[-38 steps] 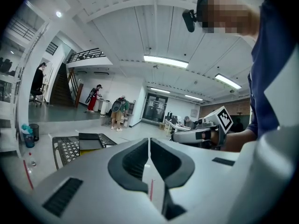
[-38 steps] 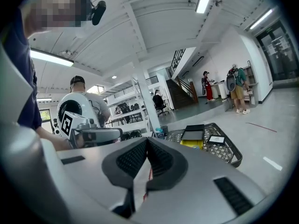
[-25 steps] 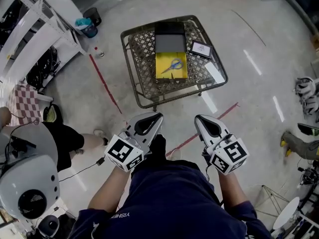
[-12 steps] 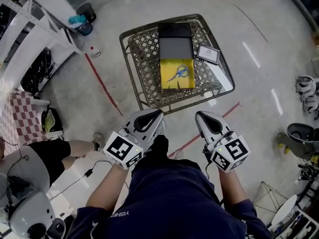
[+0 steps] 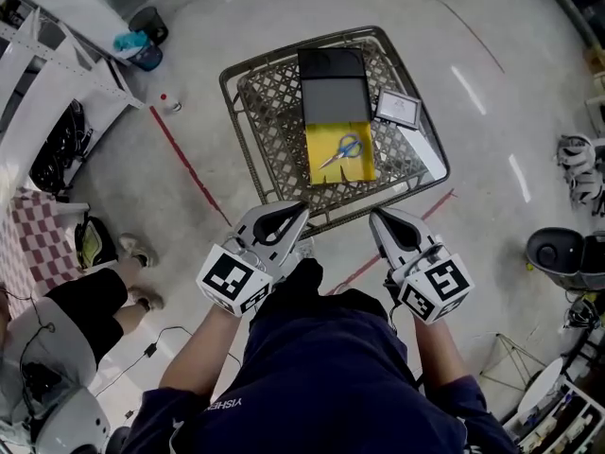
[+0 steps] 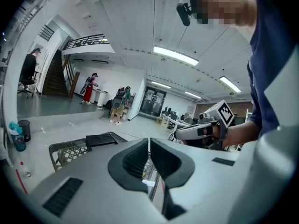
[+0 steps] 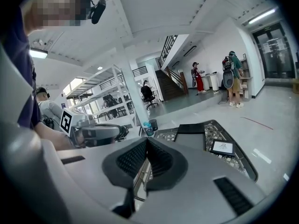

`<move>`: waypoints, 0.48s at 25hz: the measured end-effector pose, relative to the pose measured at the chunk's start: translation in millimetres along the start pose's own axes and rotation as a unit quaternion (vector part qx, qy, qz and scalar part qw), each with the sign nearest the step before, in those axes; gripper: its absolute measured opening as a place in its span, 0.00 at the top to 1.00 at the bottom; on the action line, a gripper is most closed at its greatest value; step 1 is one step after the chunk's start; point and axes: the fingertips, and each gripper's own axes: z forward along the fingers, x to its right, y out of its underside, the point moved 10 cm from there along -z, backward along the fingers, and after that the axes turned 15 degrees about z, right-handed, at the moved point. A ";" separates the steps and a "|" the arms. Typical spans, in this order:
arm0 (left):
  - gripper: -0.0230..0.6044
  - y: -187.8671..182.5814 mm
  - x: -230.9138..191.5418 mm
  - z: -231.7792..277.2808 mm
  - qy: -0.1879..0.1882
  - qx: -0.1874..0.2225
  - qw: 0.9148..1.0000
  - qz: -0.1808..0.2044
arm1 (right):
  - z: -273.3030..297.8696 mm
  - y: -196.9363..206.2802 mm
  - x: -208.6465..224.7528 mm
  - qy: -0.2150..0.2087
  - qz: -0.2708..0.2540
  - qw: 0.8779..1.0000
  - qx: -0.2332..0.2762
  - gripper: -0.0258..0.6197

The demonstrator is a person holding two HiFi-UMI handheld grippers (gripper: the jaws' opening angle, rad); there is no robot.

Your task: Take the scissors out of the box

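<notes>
An open box (image 5: pixel 331 172) with a yellow inside lies on a low wicker-topped metal table (image 5: pixel 248 149). Blue-handled scissors (image 5: pixel 341 150) rest in it, and its black lid (image 5: pixel 333 88) is folded back on the far side. My left gripper (image 5: pixel 299 218) and right gripper (image 5: pixel 376 219) hover side by side short of the table's near rim. Both are shut with nothing between their pads. The left gripper view shows closed jaws (image 6: pixel 149 143) and the lid (image 6: pixel 100 139) beyond them. The right gripper view shows closed jaws (image 7: pixel 146 143). The scissors are hidden in both gripper views.
A small framed card (image 5: pixel 398 109) lies on the table right of the box. White shelving (image 5: pixel 38 55), a blue-topped bin (image 5: pixel 132 45) and a small bottle (image 5: pixel 168 102) stand at the left. A red floor line (image 5: pixel 189 164) runs past the table. A seated person's legs (image 5: pixel 85 291) are at the left.
The table and box have come nearer in the head view as I moved forward. Both grippers now sit just short of the table's near rim, still shut.
</notes>
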 end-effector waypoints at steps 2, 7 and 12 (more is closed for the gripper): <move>0.91 1.5 -8.7 3.4 0.006 -0.002 1.000 0.003 | 5.6 -2.3 0.0 0.005 0.001 1.000 0.001 0.93; 0.91 5.4 -18.8 8.4 0.020 -0.008 1.000 0.007 | 10.9 -2.8 -1.2 0.017 0.006 1.000 0.000 0.93; 0.91 8.7 -29.2 19.3 0.025 -0.024 0.999 0.017 | 18.1 -4.0 2.3 0.024 0.014 1.000 -0.002 0.93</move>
